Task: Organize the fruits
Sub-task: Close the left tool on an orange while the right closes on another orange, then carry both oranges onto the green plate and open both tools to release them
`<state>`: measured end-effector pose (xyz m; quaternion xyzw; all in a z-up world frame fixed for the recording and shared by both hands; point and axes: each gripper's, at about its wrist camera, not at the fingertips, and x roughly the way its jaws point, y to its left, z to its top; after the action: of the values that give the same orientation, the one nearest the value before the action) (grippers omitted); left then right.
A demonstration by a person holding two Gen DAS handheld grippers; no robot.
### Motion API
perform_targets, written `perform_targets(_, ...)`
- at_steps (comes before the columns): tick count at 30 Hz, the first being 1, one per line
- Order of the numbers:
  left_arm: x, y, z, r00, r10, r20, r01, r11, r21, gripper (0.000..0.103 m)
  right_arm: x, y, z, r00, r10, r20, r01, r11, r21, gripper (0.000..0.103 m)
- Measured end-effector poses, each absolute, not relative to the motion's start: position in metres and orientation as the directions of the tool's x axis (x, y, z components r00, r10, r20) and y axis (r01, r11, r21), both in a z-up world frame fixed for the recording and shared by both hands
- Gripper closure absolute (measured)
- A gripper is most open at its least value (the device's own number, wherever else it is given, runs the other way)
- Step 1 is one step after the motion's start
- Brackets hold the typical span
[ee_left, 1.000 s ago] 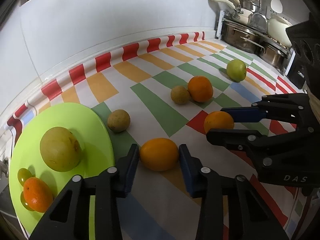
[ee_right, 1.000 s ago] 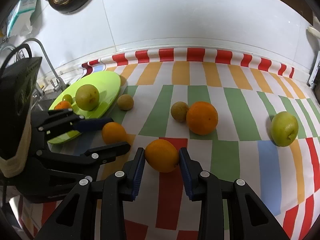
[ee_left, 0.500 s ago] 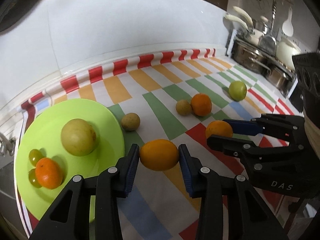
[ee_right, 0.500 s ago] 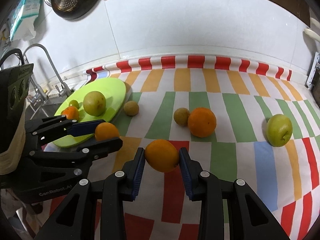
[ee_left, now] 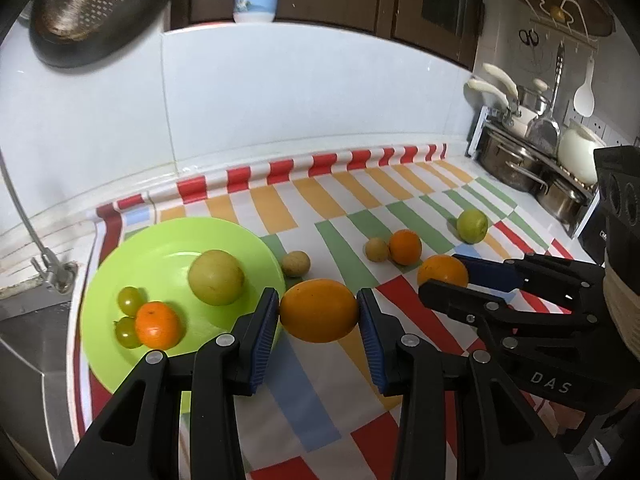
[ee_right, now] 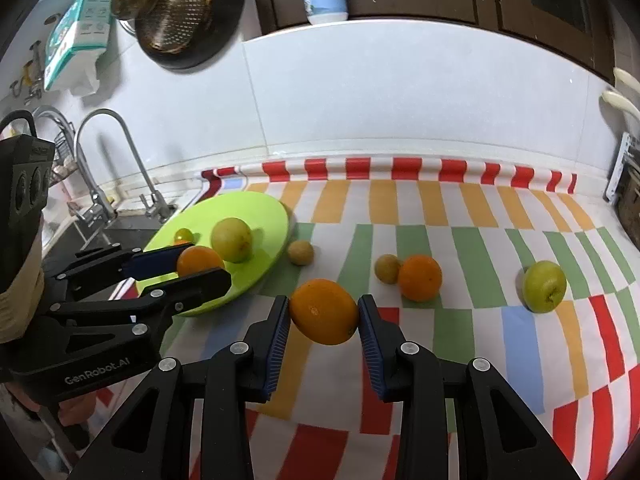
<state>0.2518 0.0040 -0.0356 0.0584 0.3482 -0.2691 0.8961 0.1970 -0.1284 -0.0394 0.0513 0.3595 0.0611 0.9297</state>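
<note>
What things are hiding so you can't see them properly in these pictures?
- Right wrist view: the small orange fruit on the green plate is mostly behind the left tongs.
- Left wrist view: the plate's near rim is covered by the left tongs' arms.
- Left wrist view: the pots are partly behind the other camera body.

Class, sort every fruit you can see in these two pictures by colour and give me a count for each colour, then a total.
Orange: 4, one in the left gripper, one in the right gripper, one on the cloth, one on the green plate
Large yellow-green: 2
Small green: 2
Small tan-brown: 2
Total: 10
</note>
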Motion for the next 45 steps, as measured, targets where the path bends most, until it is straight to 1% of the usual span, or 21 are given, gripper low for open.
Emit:
perform_targets(8, 0.238, 0.027, -0.020, 0.664, -0.420, -0.619, 0.487, 0.871, -0.069, 0.063, 0.192, -0.107, -0.024, 0.756, 0.165, -0.634, -0.116, 0.986, 0.119, 0.067)
perform_targets(20, 0.235, 0.078, -0.001, 0.731, -0.349, -0.587, 0.426, 0.905, -0.007, 0.063, 0.197, -0.061, -0.008, 0.779, 0.204, -0.592, -0.169, 0.979, 0.114, 0.067)
perform_targets(35, 0.266, 0.124, 0.003, 0.760, -0.301, -0.577, 0.395, 0.918, 0.041, 0.063, 0.233, -0.012, -0.003, 0.786, 0.241, -0.569, -0.209, 0.970, 0.121, 0.067)
perform_targets(41, 0.285, 0.134, -0.001, 0.767, -0.287, -0.573, 0.372, 0.928, 0.033, 0.063, 0.258, -0.002, -0.005, 0.778, 0.256, -0.574, -0.236, 0.965, 0.109, 0.067)
perform_targets(45, 0.302, 0.135, -0.009, 0.758, -0.285, -0.587, 0.369, 0.929, 0.025, 0.063, 0.277, -0.001, -0.011, 0.768, 0.260, -0.585, -0.240, 0.964, 0.113, 0.067)
